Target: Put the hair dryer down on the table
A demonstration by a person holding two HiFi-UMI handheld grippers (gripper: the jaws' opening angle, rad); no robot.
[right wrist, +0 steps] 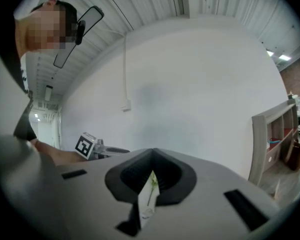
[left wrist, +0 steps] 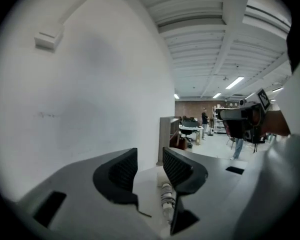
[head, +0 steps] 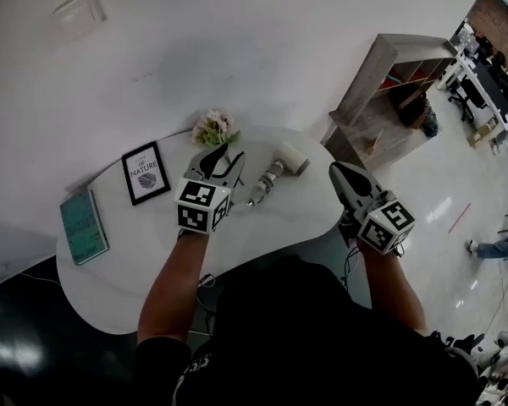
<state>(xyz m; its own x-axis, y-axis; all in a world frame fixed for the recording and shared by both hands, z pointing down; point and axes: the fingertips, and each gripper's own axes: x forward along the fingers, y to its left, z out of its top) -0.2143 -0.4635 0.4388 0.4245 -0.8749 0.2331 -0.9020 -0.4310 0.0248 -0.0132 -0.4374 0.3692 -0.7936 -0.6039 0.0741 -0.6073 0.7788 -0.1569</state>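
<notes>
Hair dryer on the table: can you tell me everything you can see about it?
The hair dryer is small, pale grey and white, and looks like plastic. It has a ribbed handle and a boxy cream head that points toward the wall. It lies flat on the round white table, near its far edge, just right of the flowers in the head view. Only the table touches it. The left gripper hovers beside it with jaws apart, not holding it.

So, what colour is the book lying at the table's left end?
Teal book; the head view shows it best.
</notes>
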